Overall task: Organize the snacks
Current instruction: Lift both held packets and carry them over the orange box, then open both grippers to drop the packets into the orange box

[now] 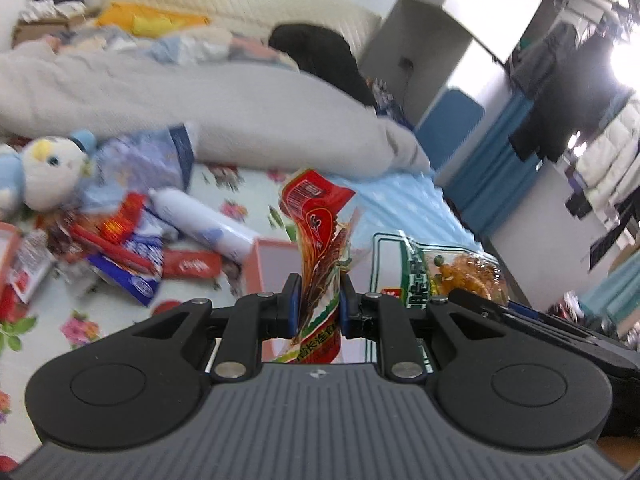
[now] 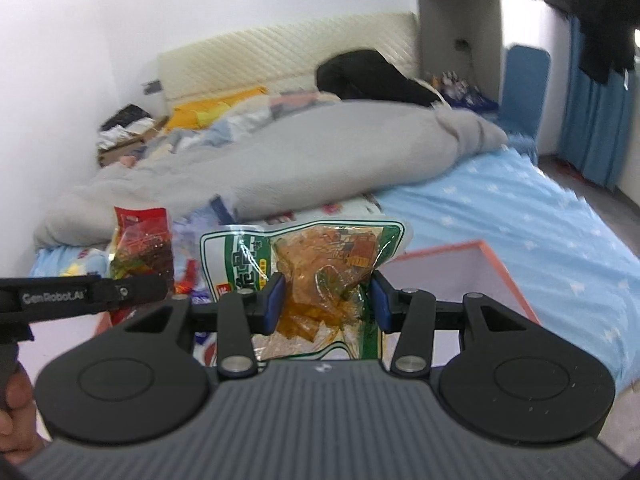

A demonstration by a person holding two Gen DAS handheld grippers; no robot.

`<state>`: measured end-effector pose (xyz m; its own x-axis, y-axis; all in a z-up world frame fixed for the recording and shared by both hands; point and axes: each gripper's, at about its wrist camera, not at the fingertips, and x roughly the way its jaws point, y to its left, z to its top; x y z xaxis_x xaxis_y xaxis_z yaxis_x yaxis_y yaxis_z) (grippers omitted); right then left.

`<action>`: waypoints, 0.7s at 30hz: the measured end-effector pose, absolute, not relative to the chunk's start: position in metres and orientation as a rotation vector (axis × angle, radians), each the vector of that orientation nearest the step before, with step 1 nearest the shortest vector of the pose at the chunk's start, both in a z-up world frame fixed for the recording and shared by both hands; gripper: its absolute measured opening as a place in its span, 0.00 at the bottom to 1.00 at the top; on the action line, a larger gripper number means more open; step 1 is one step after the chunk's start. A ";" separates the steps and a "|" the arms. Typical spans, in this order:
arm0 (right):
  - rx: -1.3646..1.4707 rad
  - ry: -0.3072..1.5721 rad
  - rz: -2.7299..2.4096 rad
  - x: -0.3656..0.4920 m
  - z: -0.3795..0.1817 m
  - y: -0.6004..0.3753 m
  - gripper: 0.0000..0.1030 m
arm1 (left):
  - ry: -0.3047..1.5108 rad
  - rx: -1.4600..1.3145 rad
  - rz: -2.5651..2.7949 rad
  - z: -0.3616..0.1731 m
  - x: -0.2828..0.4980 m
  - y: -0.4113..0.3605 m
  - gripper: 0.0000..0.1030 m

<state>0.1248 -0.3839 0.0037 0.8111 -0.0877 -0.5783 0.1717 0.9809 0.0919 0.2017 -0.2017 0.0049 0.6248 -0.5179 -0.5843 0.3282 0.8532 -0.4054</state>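
Observation:
My left gripper (image 1: pixel 319 307) is shut on a red snack packet (image 1: pixel 320 236), held upright above the bed; the packet also shows in the right wrist view (image 2: pixel 140 244). My right gripper (image 2: pixel 326 302) is shut on a green-edged clear packet of orange snacks (image 2: pixel 320 256), which also shows in the left wrist view (image 1: pixel 452 272) beside the red one. A pink-rimmed white box (image 2: pixel 472 280) lies open just below and behind both packets; it also shows in the left wrist view (image 1: pixel 276 264). A pile of loose snack packets (image 1: pixel 120 248) lies on the bed at left.
A white bottle (image 1: pixel 200 220) and a plush toy (image 1: pixel 44 172) lie by the pile. A grey duvet (image 2: pixel 280 160) is heaped across the bed behind. Blue star-print sheet (image 2: pixel 520 208) extends right. The person's hand (image 2: pixel 12 400) holds the left gripper's handle.

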 end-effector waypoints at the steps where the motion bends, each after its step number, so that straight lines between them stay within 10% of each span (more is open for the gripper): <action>1: 0.152 0.628 -0.146 0.127 -0.003 -0.388 0.46 | 0.770 -0.267 -0.500 -0.002 0.204 -0.208 0.21; 21: 0.259 0.919 -0.283 0.141 -0.112 -0.455 0.48 | 1.069 -0.188 -0.550 -0.111 0.259 -0.275 0.22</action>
